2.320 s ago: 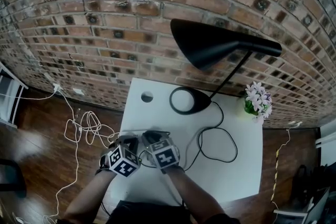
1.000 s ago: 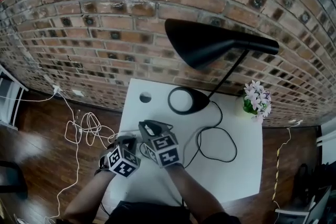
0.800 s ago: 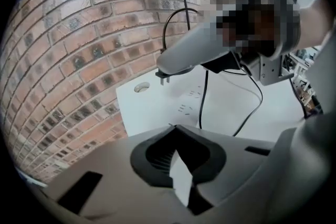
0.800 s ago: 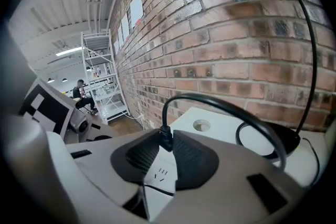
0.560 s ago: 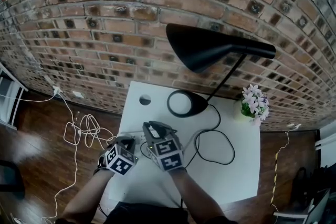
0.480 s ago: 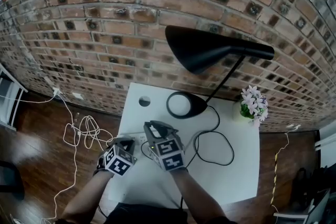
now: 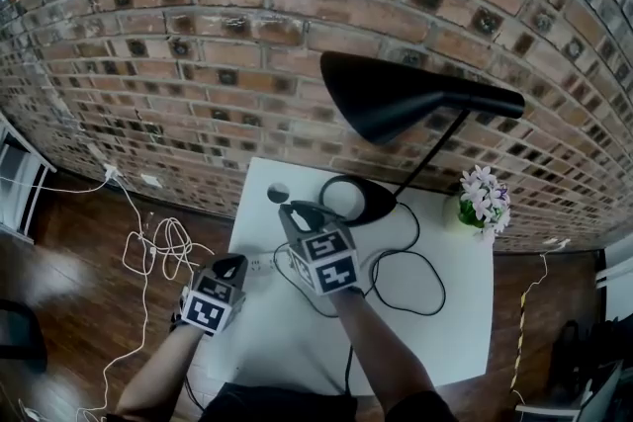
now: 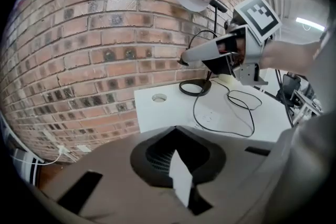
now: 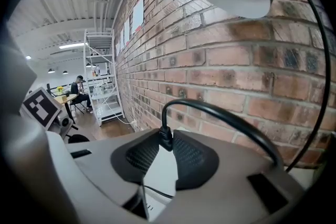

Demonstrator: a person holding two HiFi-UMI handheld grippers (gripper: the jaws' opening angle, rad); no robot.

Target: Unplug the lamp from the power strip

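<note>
The plug (image 9: 165, 140) sits right at the tips of the right gripper (image 7: 299, 211). The 2 jaws are clamped on its sides, and its long axis stands roughly upright between the pads. It is a small black moulded piece. Its black cord (image 9: 236, 118) leaves from the top and arches away to the right. In the left gripper view the plug hangs in the air above the table (image 7: 435, 331), apart from the white power strip (image 7: 259, 264), so it appears to be out of the socket.

The strip lies flat near the table's left edge, below the held plug and to its left. The left gripper (image 8: 178, 168) is the nearer of the 2 to it. That gripper's jaws stand slightly apart with nothing between them. The likely next move is to carry the plug clear and set it down on the table. The cord runs in loose loops across the table toward the black lamp (image 7: 396, 94) by the brick wall.
</note>
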